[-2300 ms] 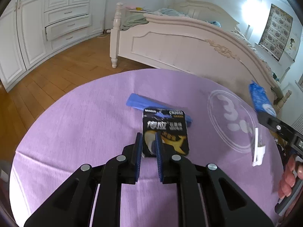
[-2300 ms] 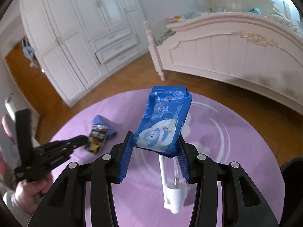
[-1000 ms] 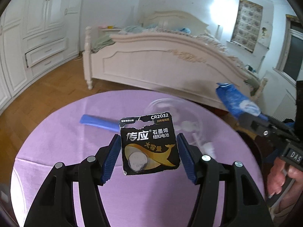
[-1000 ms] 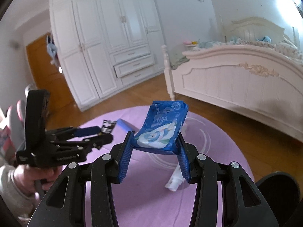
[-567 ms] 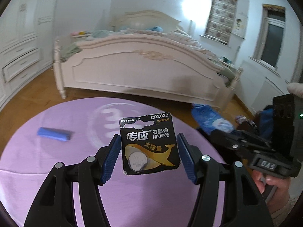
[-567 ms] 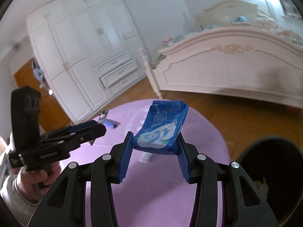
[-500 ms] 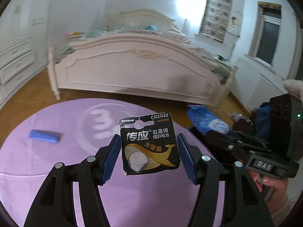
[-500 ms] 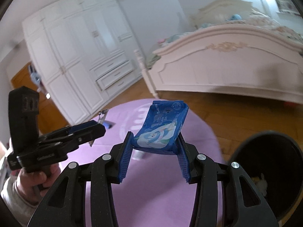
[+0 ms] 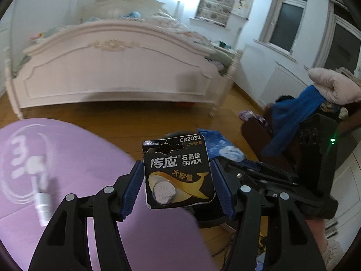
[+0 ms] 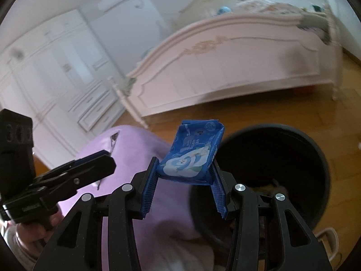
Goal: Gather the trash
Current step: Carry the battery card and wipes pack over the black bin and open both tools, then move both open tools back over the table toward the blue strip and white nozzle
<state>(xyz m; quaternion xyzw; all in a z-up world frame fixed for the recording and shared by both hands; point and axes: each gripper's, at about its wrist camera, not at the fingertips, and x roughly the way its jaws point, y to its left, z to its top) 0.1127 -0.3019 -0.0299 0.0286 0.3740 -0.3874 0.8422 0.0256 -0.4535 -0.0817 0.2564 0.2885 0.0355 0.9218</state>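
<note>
- Left wrist cam: your left gripper [image 9: 178,180] is clamping a black battery card [image 9: 178,171] by its side edges, jaws abt halfway apart, pads pressing on both sides. Card is standing upright, face to the lens – "CR2032" in the top corner, gold whale graphic, one silver coin cell in a clear blister low on the left, hang hole torn at the top.
- Card is hanging over the edge of the purple tablecloth [image 9: 79,158], w/ wood floor beyond it.
- Same cam: a white tube w/ a silver cap [image 9: 41,205] is lying on the cloth at left, blurred.
- Right wrist cam: your right gripper [image 10: 185,180] is squeezing a blue wipes pack [image 10: 191,155], jaws fairly narrow, pack pinched between the pads & bowing. White cartoon figure on the front; top end tilting away from the lens.
- Pack is sitting in the air just left of the black trash bin [image 10: 282,162], overlapping its rim in view; some scraps are showing inside the bin.
</note>
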